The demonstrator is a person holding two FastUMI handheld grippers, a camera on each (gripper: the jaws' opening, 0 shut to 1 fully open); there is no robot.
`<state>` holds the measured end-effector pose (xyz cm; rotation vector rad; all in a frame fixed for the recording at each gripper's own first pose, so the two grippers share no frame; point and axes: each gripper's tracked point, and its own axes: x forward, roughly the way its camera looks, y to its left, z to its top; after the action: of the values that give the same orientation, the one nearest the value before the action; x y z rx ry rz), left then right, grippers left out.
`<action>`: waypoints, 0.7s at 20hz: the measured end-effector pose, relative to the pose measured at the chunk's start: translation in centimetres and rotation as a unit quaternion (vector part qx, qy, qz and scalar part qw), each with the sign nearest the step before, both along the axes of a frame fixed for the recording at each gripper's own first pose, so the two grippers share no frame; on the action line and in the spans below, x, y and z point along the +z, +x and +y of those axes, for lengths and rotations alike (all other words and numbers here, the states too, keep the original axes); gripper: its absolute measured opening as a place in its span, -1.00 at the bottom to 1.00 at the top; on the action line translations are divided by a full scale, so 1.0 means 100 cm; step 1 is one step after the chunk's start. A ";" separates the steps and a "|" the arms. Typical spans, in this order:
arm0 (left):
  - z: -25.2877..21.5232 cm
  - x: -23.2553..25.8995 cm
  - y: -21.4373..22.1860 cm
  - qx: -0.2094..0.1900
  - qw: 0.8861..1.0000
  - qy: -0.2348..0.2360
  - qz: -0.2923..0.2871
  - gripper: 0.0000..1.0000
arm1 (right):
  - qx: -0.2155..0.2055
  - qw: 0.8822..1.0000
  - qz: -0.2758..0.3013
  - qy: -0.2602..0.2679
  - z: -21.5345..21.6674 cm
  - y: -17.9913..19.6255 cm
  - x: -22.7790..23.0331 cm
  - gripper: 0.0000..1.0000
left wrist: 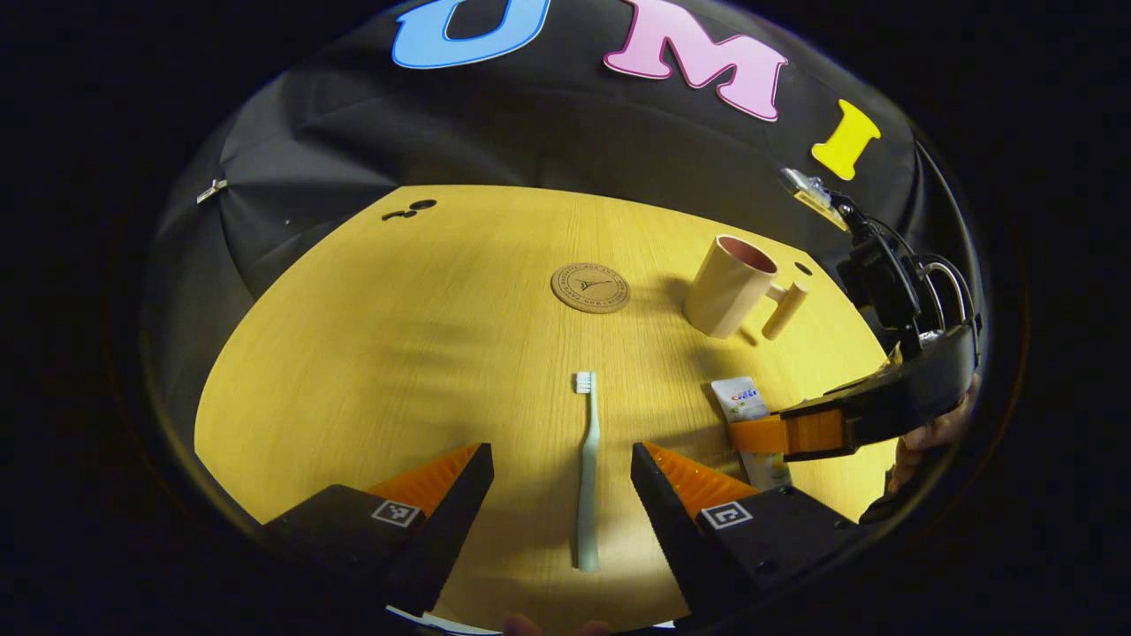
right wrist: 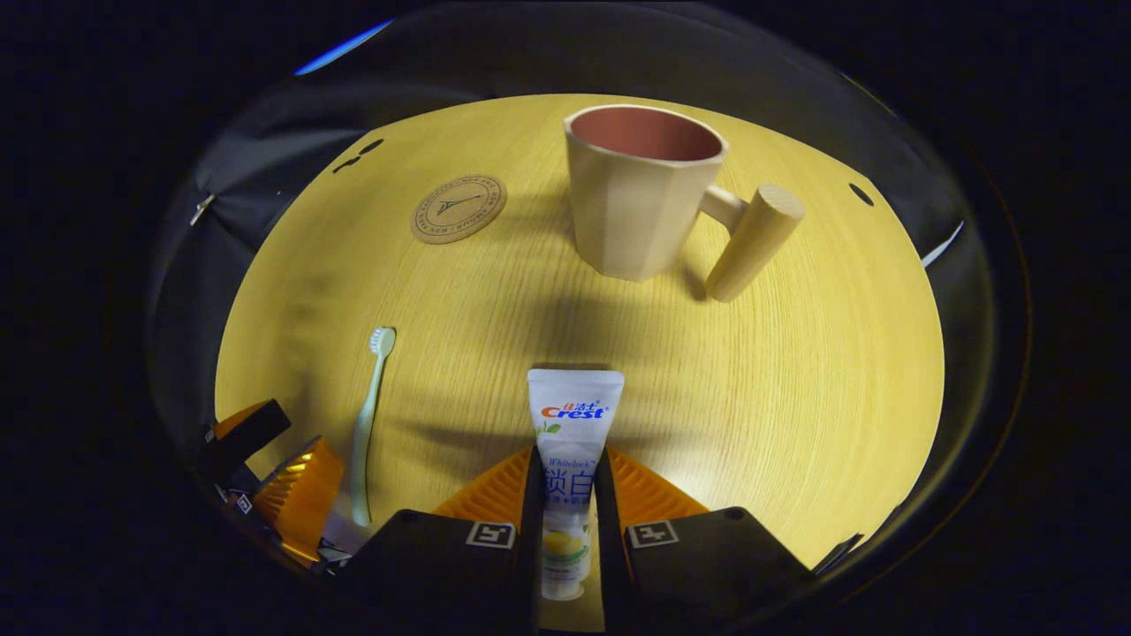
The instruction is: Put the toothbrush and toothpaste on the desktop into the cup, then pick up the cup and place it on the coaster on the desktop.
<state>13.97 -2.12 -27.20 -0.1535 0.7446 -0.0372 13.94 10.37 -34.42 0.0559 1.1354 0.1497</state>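
Currently step one, both pickups under way. Your left gripper (left wrist: 561, 481): fingers spread wide, nothing held; toothbrush (left wrist: 587, 468) flat on desktop (left wrist: 371, 353) between them, bristles pointing away. Your right gripper (right wrist: 565, 495): fingers closed against toothpaste (right wrist: 570, 459) from both sides, tube lying flat, crimped end ahead. Next: lift tube, carry forward to cup (right wrist: 641, 190) just beyond, drop in upright. Left gripper view shows right gripper side-on over tube. Right gripper view shows cup's empty interior, coaster (right wrist: 458, 208) ahead-left.
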 end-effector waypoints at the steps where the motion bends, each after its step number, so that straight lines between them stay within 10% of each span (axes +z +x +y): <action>1: -0.003 -0.003 -0.002 -0.002 1.000 -0.002 0.007 0.98 | -0.001 1.000 -0.003 0.005 0.001 0.000 -0.001 -0.46; 14: -0.022 -0.031 0.013 -0.019 0.997 0.019 0.074 0.82 | -0.010 0.976 -0.135 0.168 -0.035 -0.004 0.075 -0.58</action>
<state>15.29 -4.36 -30.30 -0.1060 0.8950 -0.0489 13.58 6.91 -26.93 0.3387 0.8275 0.3208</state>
